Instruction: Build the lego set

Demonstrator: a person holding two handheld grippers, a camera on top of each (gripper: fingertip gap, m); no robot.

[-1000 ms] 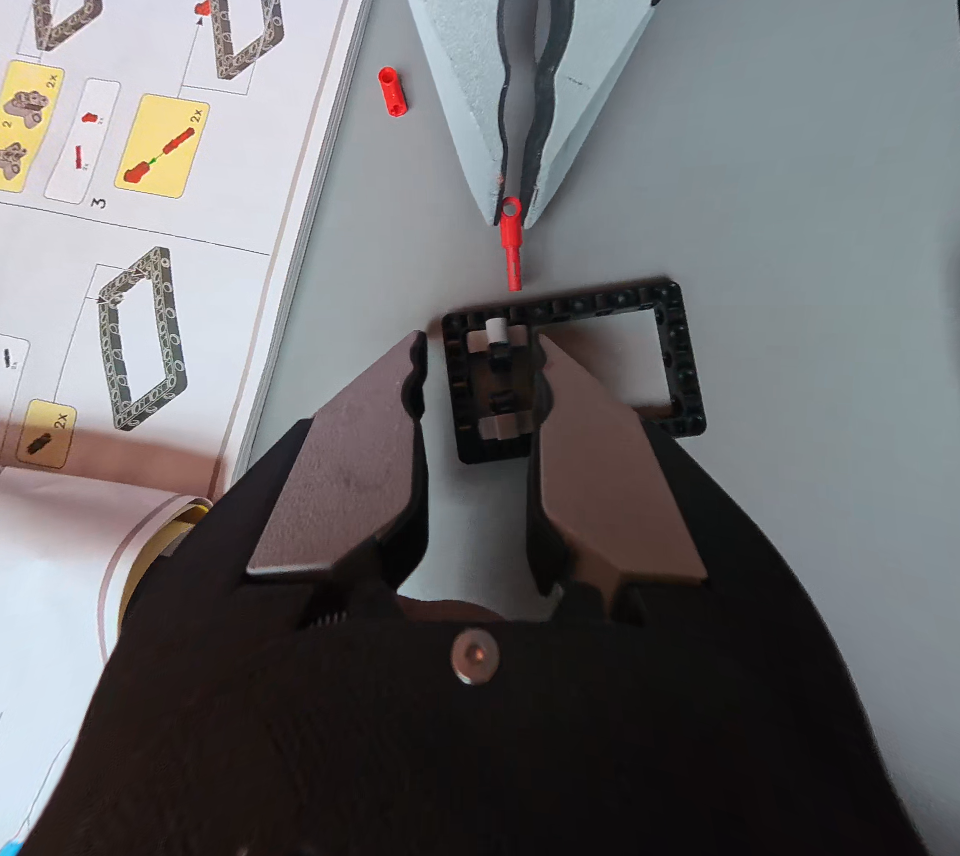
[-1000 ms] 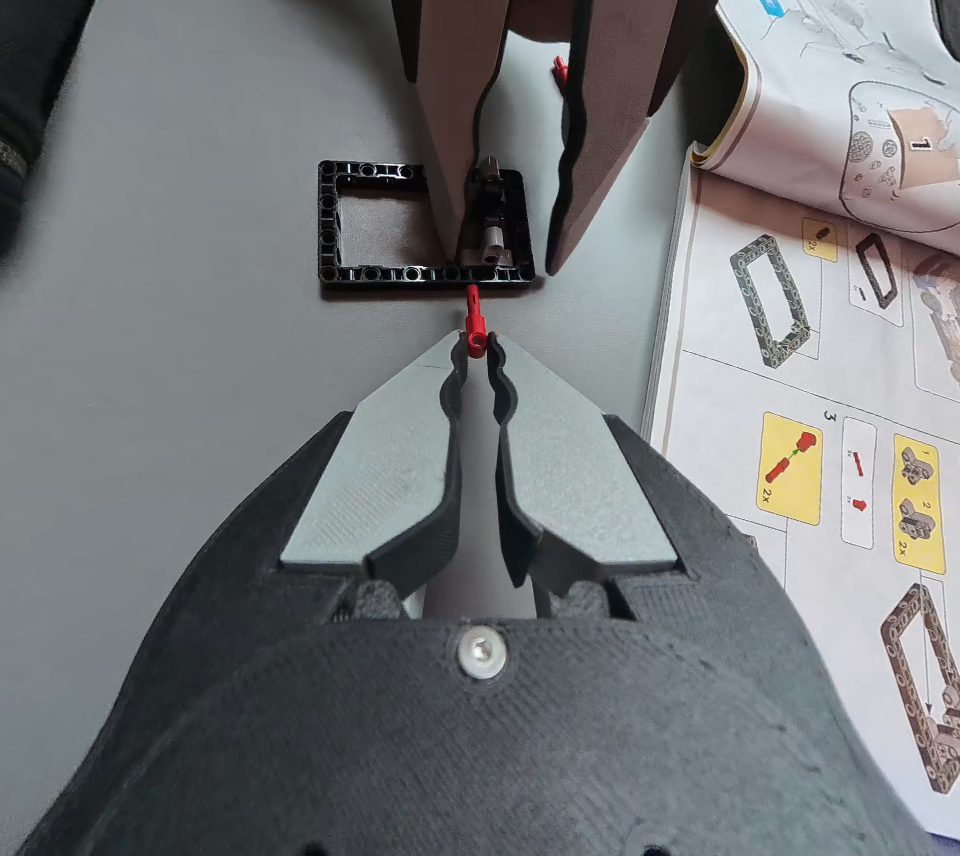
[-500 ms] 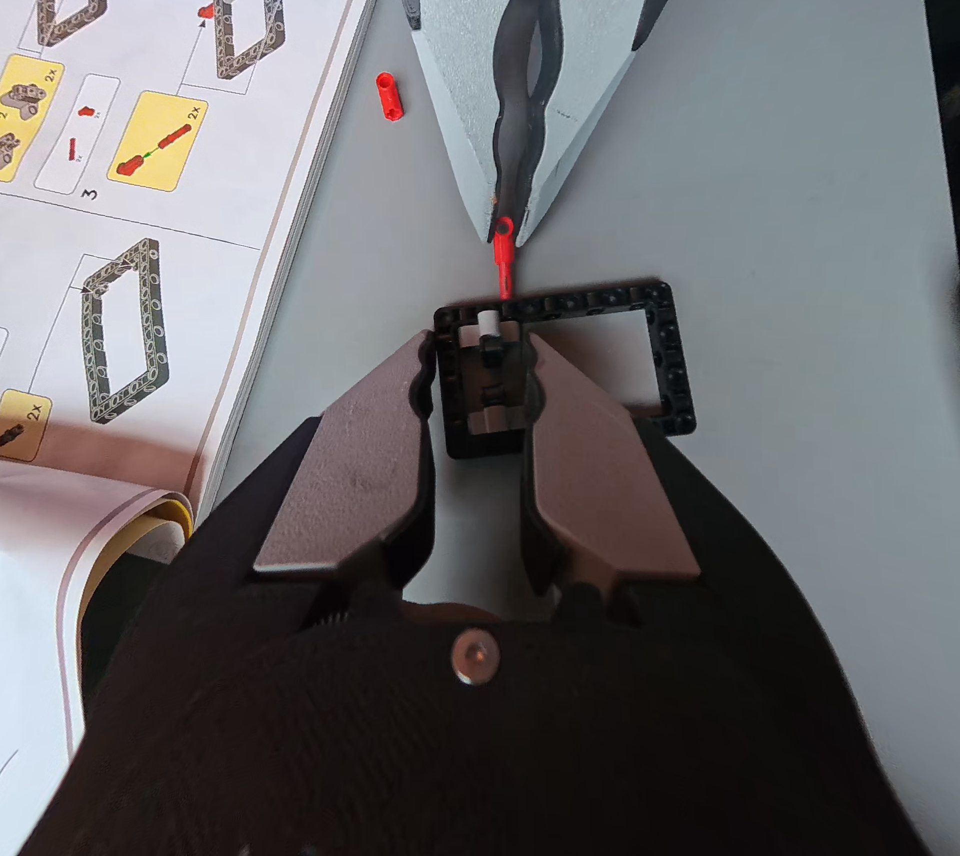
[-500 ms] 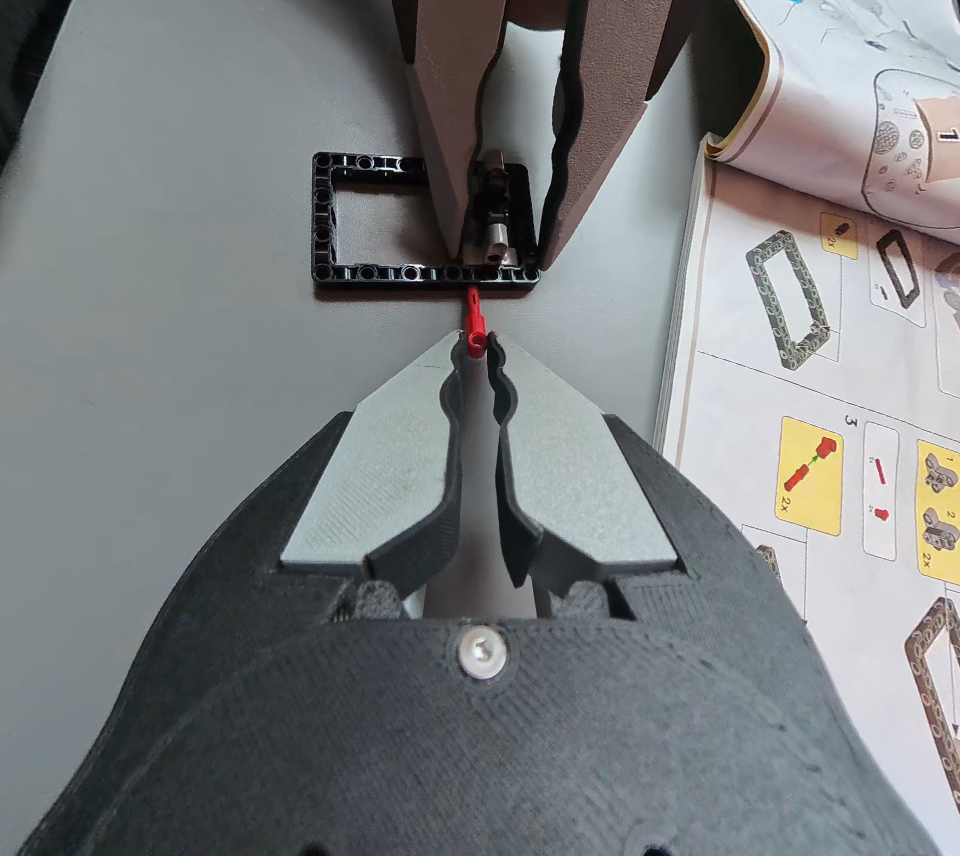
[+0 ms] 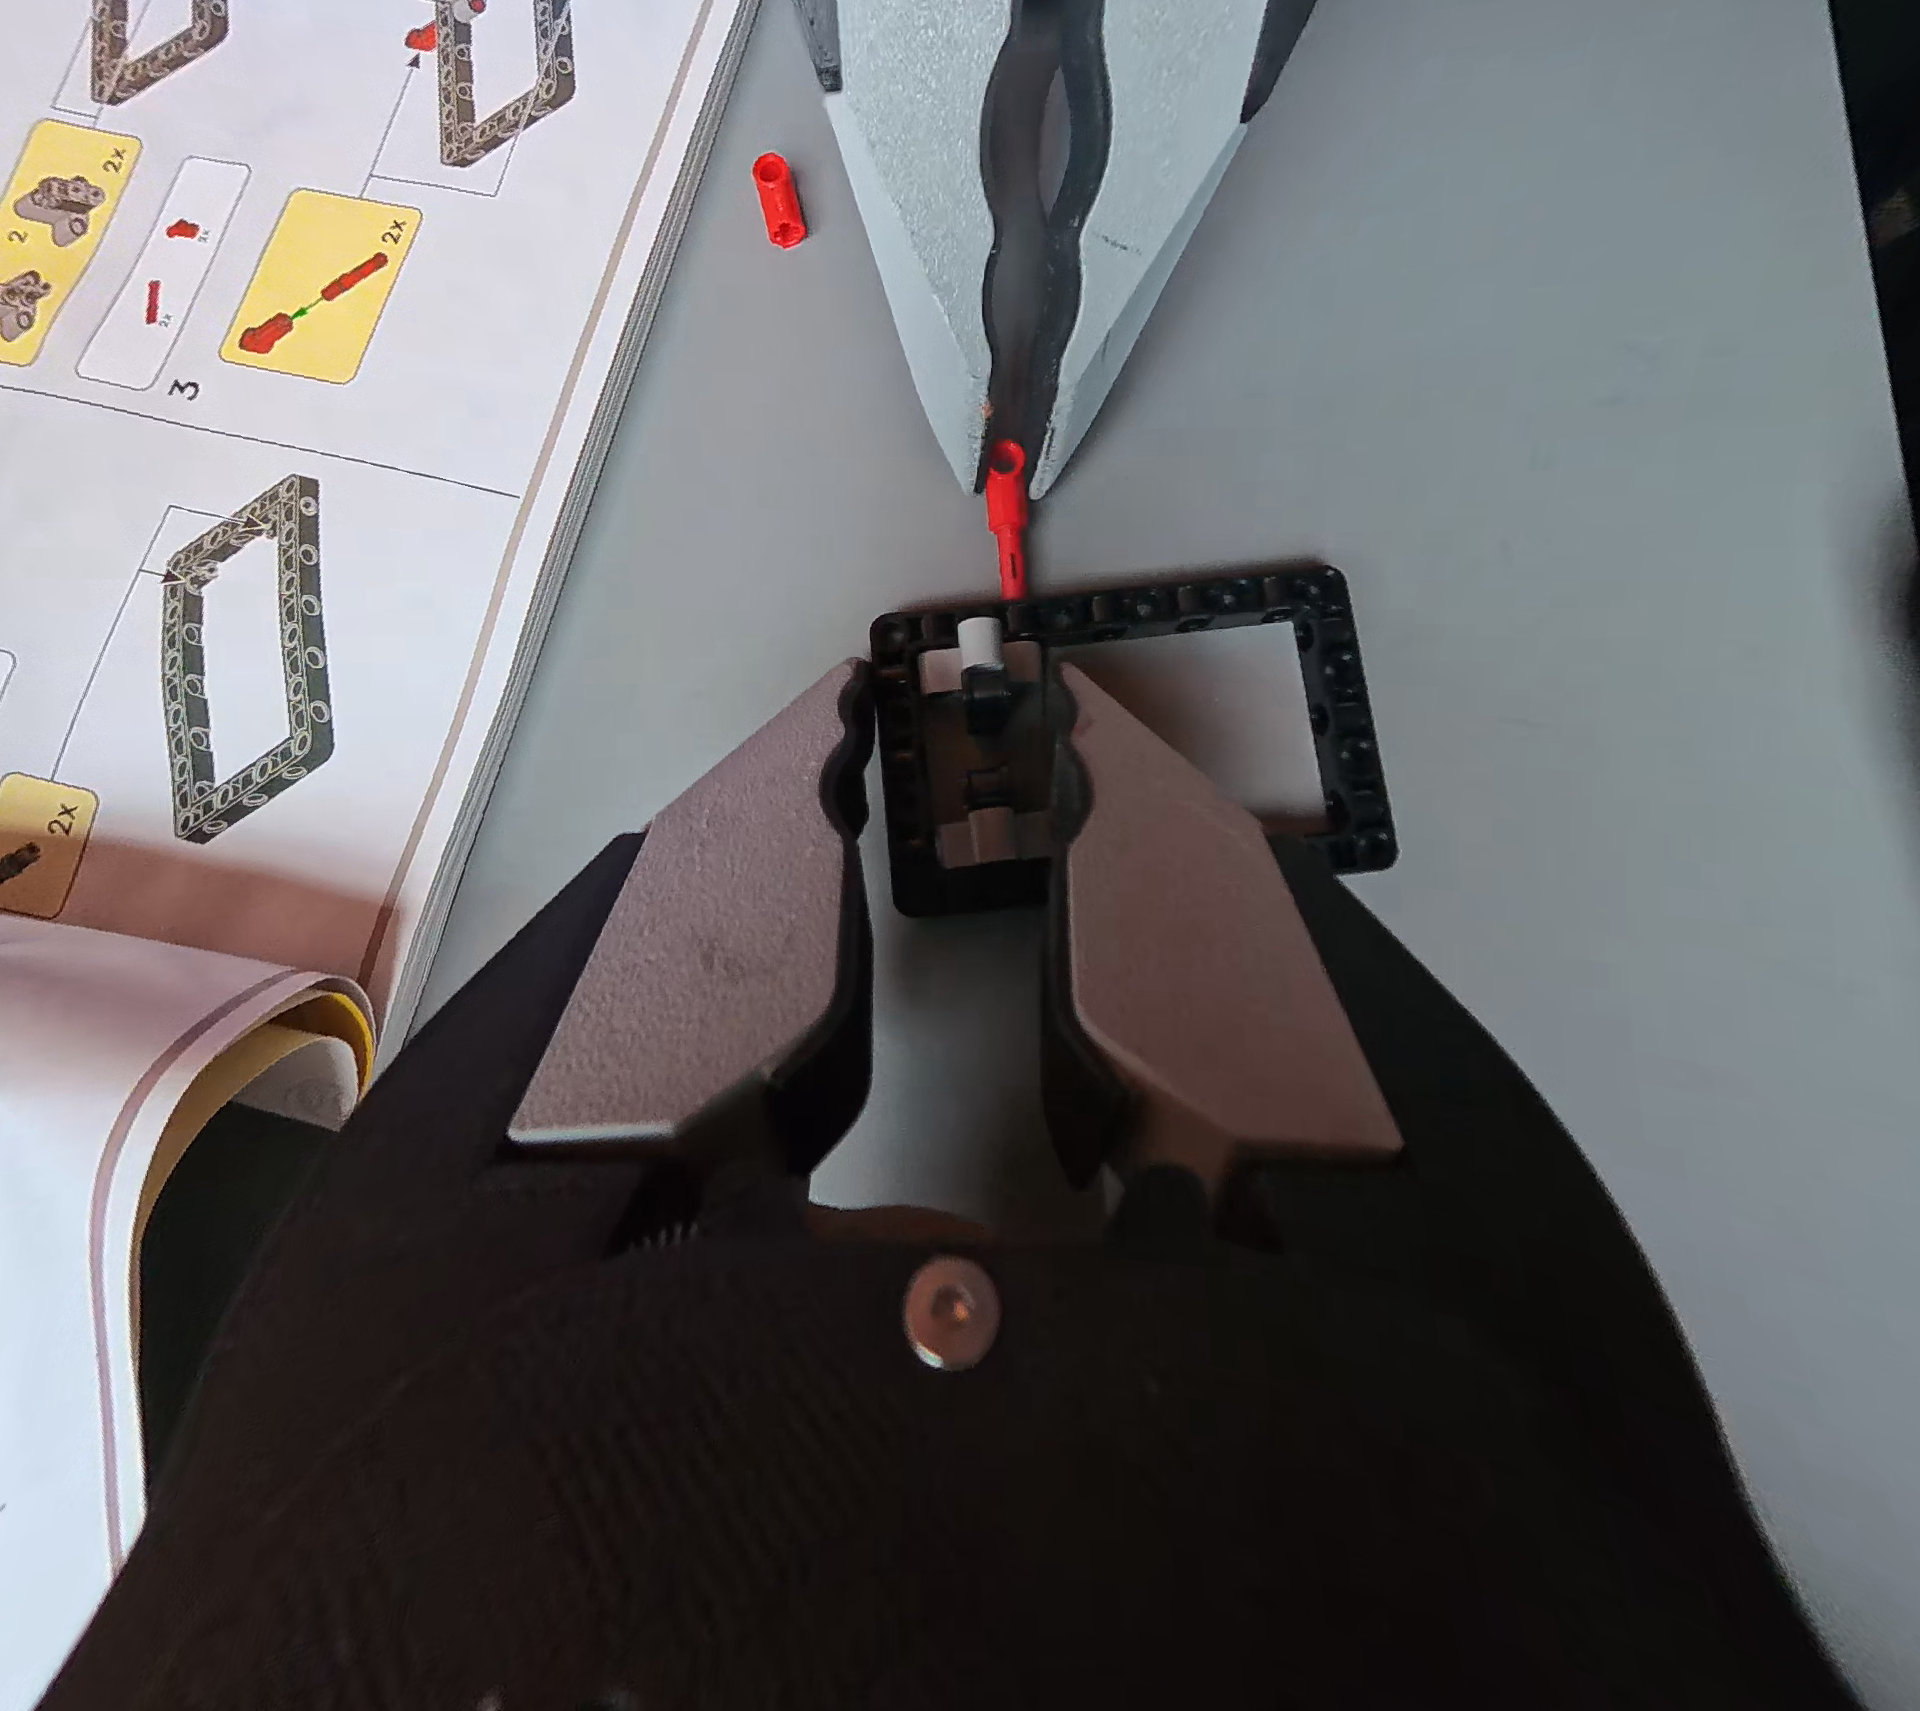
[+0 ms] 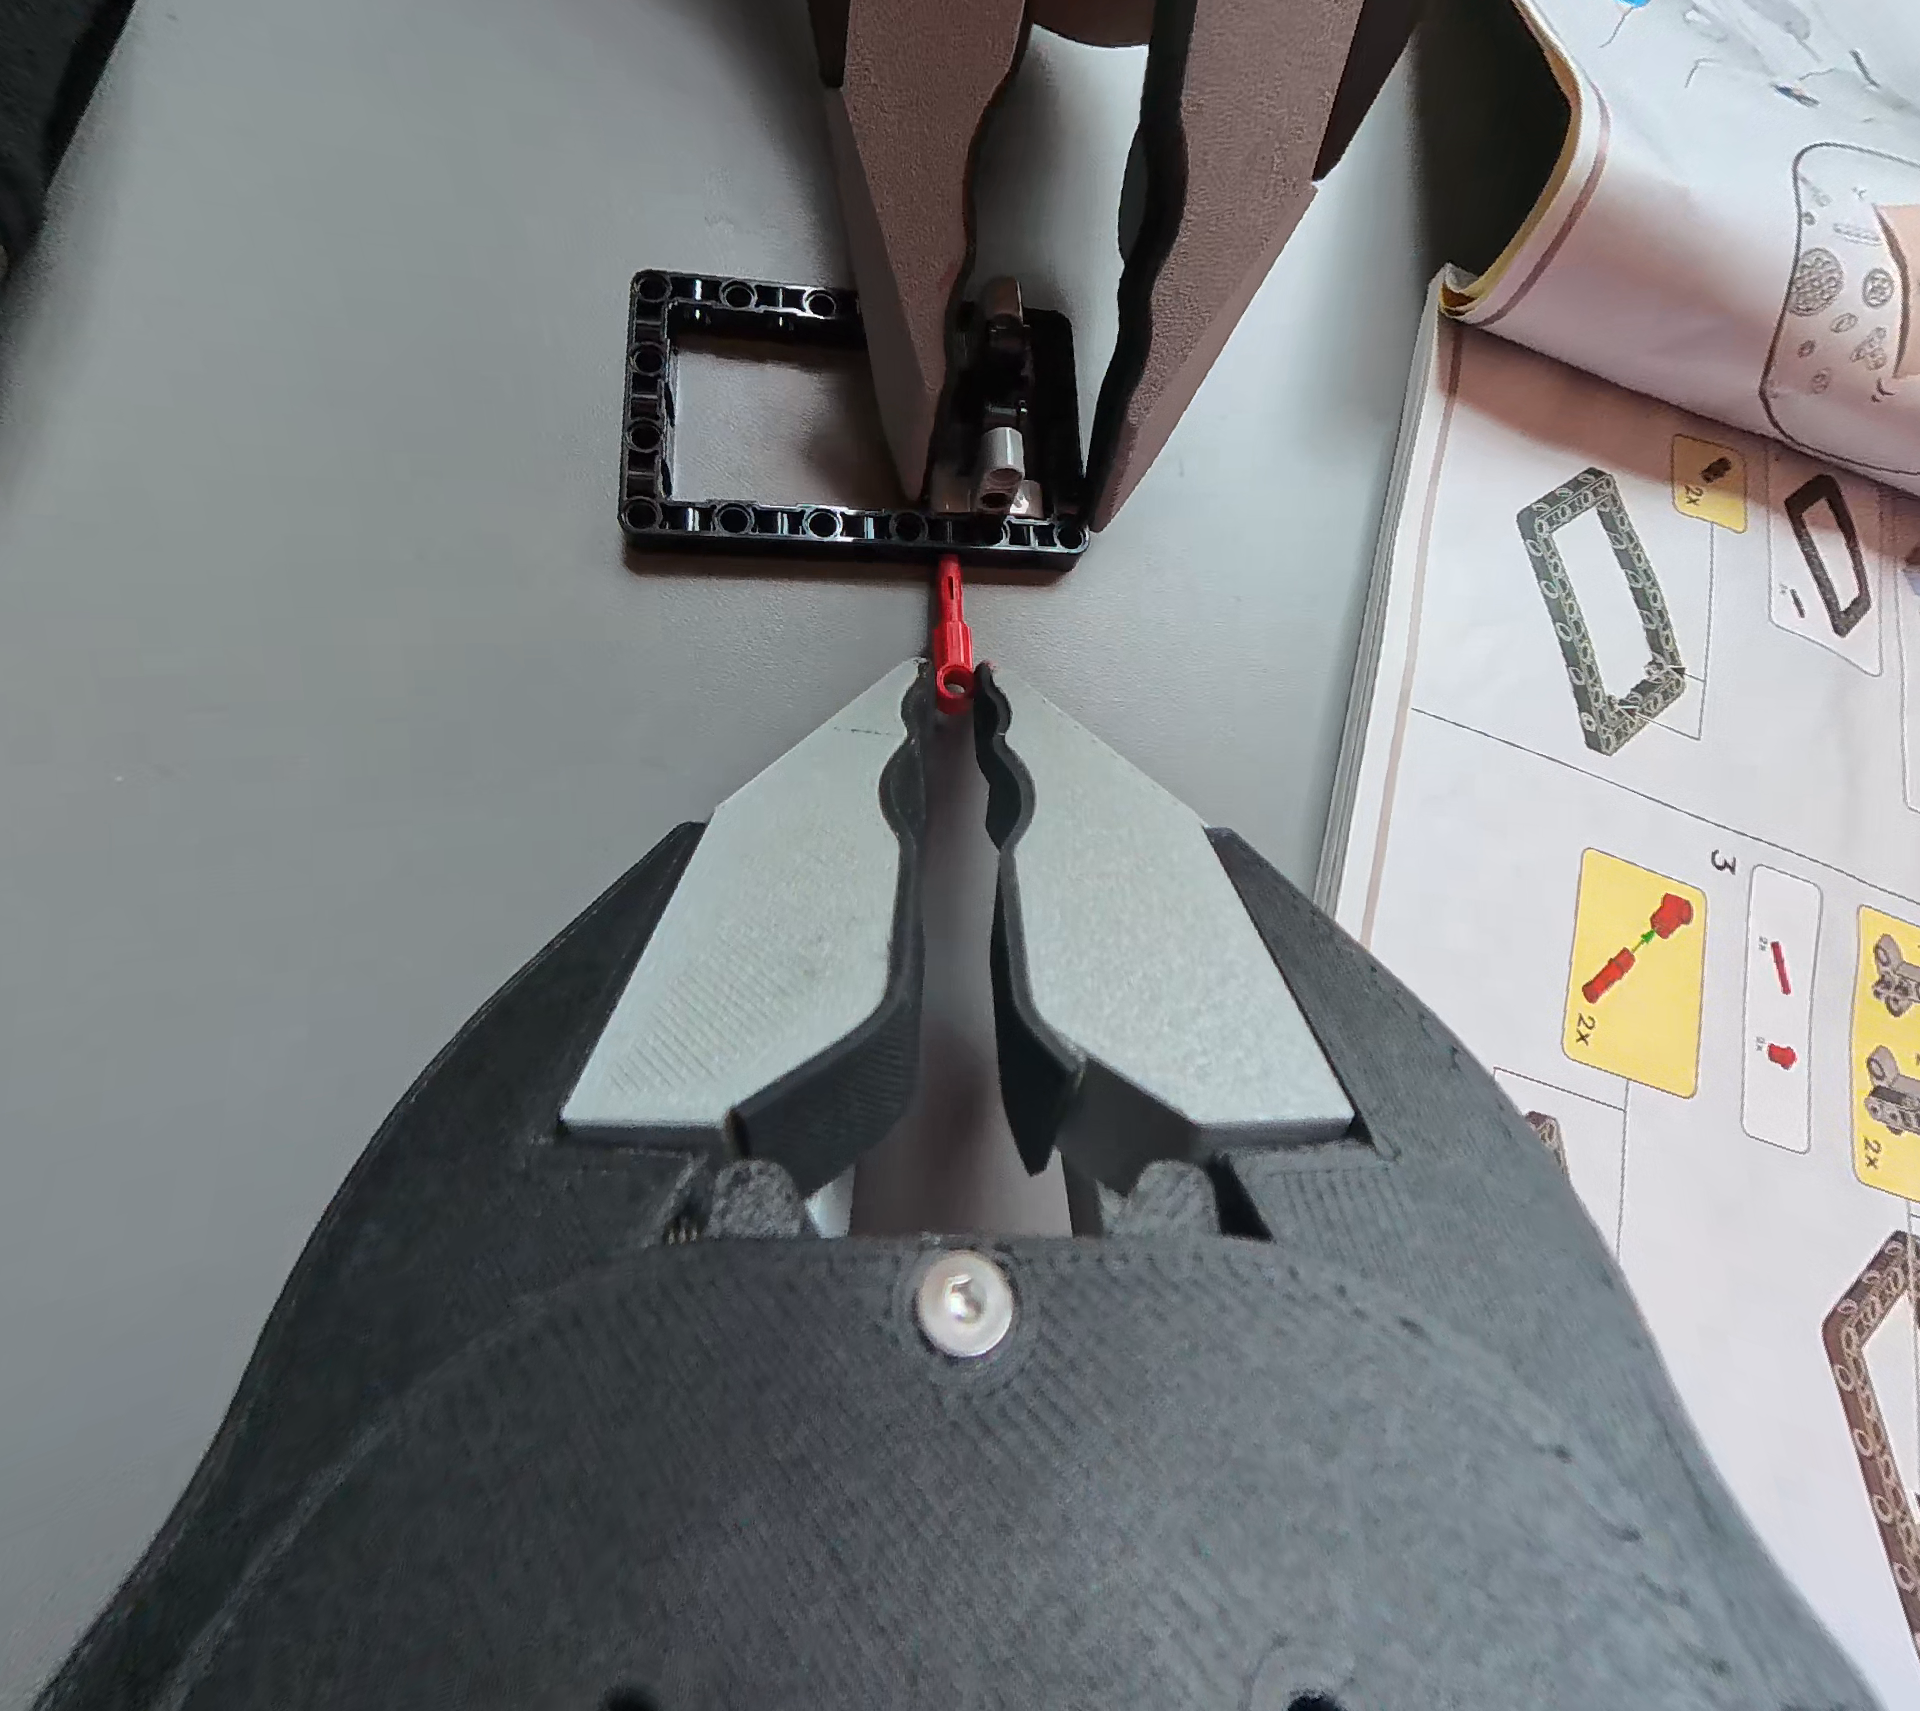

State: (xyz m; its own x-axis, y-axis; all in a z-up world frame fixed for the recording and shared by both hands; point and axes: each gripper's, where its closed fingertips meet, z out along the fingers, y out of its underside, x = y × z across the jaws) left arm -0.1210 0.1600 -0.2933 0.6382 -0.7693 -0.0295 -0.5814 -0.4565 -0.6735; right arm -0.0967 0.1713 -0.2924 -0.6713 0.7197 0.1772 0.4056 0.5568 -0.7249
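A black rectangular frame (image 5: pixel 1342 726) lies flat on the grey table; it also shows in the right wrist view (image 6: pixel 646 404). A grey and black connector piece (image 5: pixel 979 645) sits inside one short end of it. My left gripper (image 5: pixel 961 726), with brown fingers, is shut across that end. My right gripper (image 6: pixel 951 687), with grey fingers, is shut on the thick end of a red pin (image 6: pixel 950 617). The pin points at the frame's long side and its tip touches the edge there (image 5: pixel 1008 565).
An open instruction booklet (image 5: pixel 312 373) lies beside the frame, to the right in the right wrist view (image 6: pixel 1662 726). A loose red bush (image 5: pixel 777 198) lies on the table between the booklet and the right gripper's fingers (image 5: pixel 914 103). The table's dark edge (image 5: pixel 1870 103) runs at the far right. The grippers are tip to tip, or close to it.
My left gripper has closed onto the frame's short end. My right gripper has carried the red pin forward until its tip meets the frame's long side.
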